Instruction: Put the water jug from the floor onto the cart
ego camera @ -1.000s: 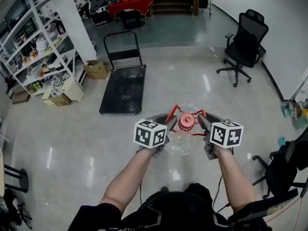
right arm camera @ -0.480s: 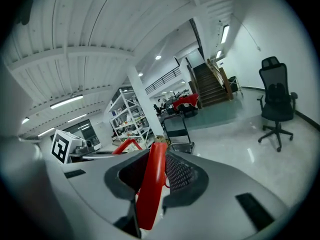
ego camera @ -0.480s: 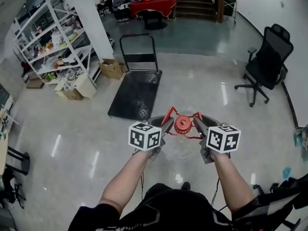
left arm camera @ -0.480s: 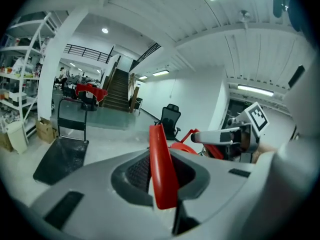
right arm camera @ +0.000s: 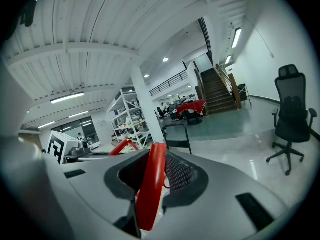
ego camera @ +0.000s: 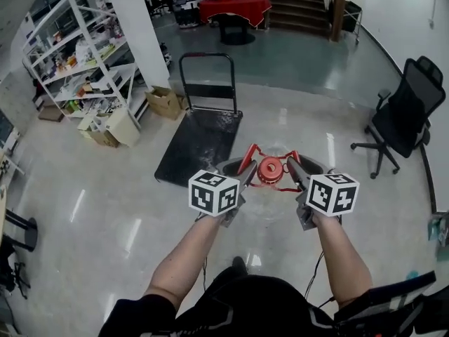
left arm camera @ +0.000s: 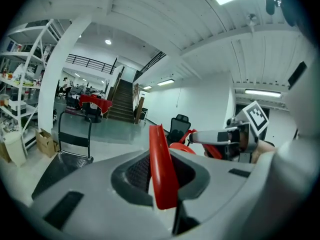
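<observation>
A clear water jug (ego camera: 269, 203) with a red cap (ego camera: 270, 170) hangs above the floor between my two grippers. My left gripper (ego camera: 243, 173) is shut on the left red handle strap (left arm camera: 162, 170). My right gripper (ego camera: 295, 172) is shut on the right red handle strap (right arm camera: 150, 186). The black flatbed cart (ego camera: 198, 144) with its upright push handle (ego camera: 208, 73) stands just ahead and to the left of the jug. In the left gripper view the cart's handle (left arm camera: 74, 134) shows at the left and the right gripper (left arm camera: 221, 137) shows across the cap.
A black office chair (ego camera: 404, 120) stands at the right. White shelves (ego camera: 76, 60) and cardboard boxes (ego camera: 165, 101) line the left beside a white pillar (ego camera: 139, 27). Stairs (ego camera: 295, 4) and a red-covered table (ego camera: 235, 7) lie at the back.
I have walked forward with the jug hanging between both grippers, so the cart now lies closer, just beyond the jug. Both grips are unchanged.
</observation>
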Demonstrator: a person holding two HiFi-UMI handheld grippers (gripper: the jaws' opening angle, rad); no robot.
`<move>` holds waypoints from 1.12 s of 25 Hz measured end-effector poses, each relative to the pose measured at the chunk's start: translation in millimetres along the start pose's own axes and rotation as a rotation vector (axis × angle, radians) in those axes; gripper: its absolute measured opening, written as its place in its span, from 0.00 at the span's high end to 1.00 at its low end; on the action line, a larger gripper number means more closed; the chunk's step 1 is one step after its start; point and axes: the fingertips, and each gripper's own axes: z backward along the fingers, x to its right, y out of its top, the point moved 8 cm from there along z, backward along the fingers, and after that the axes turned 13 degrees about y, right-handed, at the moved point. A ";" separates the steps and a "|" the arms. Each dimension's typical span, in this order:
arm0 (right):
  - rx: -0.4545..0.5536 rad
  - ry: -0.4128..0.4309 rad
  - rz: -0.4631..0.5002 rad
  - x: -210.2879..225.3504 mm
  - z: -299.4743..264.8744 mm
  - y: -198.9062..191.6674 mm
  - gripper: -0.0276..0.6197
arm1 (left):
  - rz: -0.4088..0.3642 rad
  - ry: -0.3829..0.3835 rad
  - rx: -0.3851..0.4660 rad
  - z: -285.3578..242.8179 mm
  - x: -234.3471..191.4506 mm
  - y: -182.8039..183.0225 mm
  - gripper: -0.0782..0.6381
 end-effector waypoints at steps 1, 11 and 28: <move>0.001 -0.004 -0.001 5.6 -14.5 5.8 0.82 | -0.002 -0.002 0.000 -9.3 -12.7 6.8 0.82; -0.038 0.071 0.040 76.3 -169.5 70.3 0.82 | 0.010 0.091 0.031 -101.2 -131.1 68.0 0.82; -0.219 0.473 0.142 131.3 -503.6 154.4 0.82 | 0.176 0.512 0.092 -183.2 -372.4 125.3 0.82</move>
